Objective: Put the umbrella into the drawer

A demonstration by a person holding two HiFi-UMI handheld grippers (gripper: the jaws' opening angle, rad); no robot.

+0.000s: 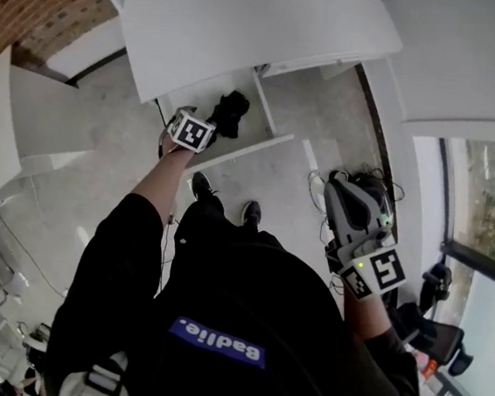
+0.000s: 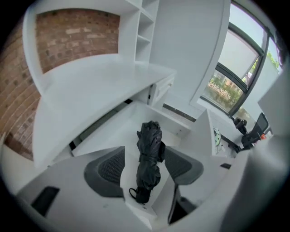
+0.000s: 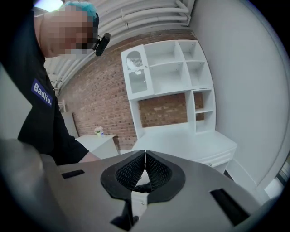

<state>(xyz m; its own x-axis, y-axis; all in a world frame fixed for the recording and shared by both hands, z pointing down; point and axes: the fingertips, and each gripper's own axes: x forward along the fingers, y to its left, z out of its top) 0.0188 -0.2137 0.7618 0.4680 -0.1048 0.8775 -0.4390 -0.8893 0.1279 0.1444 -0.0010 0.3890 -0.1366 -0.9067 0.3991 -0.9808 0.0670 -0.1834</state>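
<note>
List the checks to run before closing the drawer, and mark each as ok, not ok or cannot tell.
1. The umbrella is inside the drawer: ok, it lies folded on the drawer floor.
2. The left gripper is free of the umbrella: ok, jaws apart, not pressing it.
3. The right gripper is free: ok, jaws together, nothing between them.
4. The umbrella sits below the drawer's rim: cannot tell.
5. The drawer is shut: not ok, it stands open.
</note>
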